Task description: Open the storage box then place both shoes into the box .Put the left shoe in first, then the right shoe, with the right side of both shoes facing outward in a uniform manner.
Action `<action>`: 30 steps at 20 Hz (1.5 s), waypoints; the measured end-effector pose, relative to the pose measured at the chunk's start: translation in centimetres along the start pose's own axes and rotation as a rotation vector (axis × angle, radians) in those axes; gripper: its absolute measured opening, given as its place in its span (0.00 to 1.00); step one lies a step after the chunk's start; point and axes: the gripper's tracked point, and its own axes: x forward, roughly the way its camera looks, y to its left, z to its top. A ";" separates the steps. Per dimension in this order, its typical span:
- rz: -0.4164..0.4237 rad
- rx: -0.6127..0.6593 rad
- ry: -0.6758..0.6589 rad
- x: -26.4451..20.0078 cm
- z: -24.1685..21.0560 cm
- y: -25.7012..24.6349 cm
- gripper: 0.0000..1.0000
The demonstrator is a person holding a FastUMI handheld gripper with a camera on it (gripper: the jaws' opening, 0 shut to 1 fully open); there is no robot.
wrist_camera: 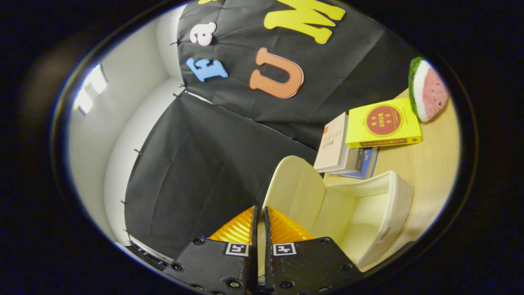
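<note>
Cream plastic storage box [370, 213] stood open, lid [295, 188] raised at twelve o'clock beyond your gripper [260, 217], whose fingers you held nearly together, apparently pinching the lid's edge to swing it up.

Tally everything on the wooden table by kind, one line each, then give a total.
Storage box, lid raised, nothing seen inside: 1
Books, the yellow one on top of a loose pile: 3
Watermelon-slice plush: 1
Total: 5
The tongs are nearly closed on the edge of the box's raised lid.
</note>
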 end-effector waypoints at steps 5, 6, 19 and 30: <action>-0.003 0.022 0.021 5.8 -0.9 0.3 0.08; -0.009 0.027 0.020 6.9 -1.3 0.1 0.09; -0.128 -0.010 0.048 13.2 -4.9 -2.7 0.90; -0.279 -0.118 -0.052 1.2 -3.7 -6.6 0.94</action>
